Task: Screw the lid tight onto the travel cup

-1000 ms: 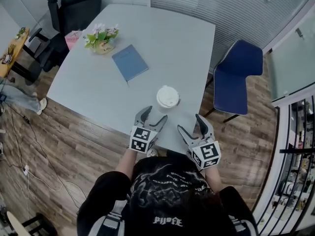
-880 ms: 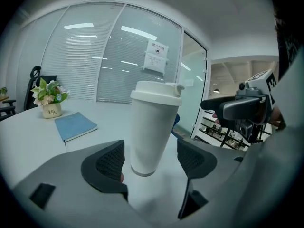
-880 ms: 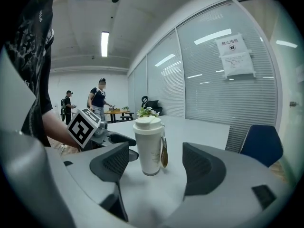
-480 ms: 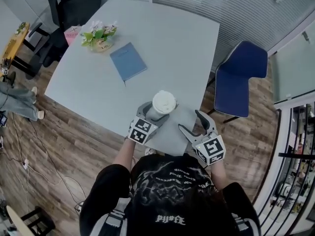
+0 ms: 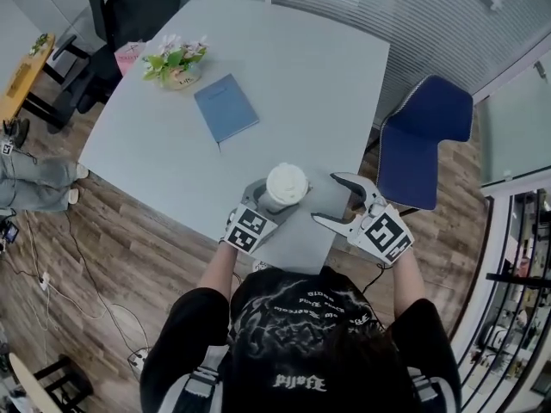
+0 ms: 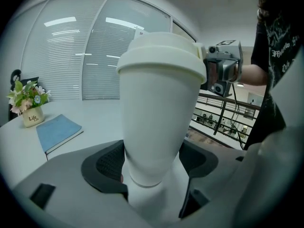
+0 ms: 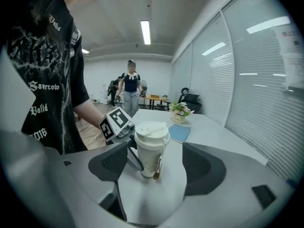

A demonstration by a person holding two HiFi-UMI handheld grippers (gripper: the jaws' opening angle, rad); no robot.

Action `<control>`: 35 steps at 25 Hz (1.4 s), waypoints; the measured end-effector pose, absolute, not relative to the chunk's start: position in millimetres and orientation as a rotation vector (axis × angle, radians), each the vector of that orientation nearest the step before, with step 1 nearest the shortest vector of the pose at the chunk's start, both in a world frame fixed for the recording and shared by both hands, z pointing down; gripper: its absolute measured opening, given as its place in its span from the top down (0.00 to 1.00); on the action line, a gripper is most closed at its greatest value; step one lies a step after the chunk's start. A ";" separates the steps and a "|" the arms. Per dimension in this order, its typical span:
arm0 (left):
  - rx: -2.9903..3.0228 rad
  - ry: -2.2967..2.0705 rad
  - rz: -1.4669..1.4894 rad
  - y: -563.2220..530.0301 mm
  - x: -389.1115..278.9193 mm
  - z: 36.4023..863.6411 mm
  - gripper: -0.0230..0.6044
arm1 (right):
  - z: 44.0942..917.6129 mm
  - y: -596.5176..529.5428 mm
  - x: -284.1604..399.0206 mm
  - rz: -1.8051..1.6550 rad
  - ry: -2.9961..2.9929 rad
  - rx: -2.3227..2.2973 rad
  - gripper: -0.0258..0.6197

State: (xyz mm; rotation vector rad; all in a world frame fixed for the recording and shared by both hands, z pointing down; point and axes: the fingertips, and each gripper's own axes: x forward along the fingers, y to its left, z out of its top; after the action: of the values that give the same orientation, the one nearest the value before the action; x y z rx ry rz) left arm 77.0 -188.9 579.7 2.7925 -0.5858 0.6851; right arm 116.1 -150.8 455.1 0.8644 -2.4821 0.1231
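A white travel cup [image 5: 287, 185] with its white lid [image 7: 152, 129] on top stands upright near the table's front edge. My left gripper [image 5: 274, 200] has it between the jaws, low on the body [image 6: 156, 122]. These jaws have just been opening and stand wide, the pads [image 6: 107, 163] close beside the cup without clamping it. My right gripper [image 5: 325, 199] is to the cup's right, rolled on its side and aimed at the cup [image 7: 151, 151]. Its jaws have just been opening too, with nothing between them.
On the grey table [image 5: 301, 76] lie a blue notebook [image 5: 226, 107] and a small flower pot [image 5: 176, 63], both far from the cup. A blue chair [image 5: 426, 140] stands at the right, a black office chair [image 5: 129, 11] at the back left. A person [image 7: 130, 87] stands far off.
My left gripper moved forward and now has the cup between its jaws. My right gripper rose, rolled onto its side and turned toward the cup.
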 end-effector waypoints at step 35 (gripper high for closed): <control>2.726 -0.591 0.754 -193.9 78.2 583.9 0.37 | 489.6 -188.3 58.7 -0.771 -1.563 -0.712 0.33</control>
State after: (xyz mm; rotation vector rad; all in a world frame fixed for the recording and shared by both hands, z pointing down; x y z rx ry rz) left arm 78.2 -193.9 583.9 2.7257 -0.5908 0.7536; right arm 58.7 -188.3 489.6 -0.7121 -1.5628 -0.7709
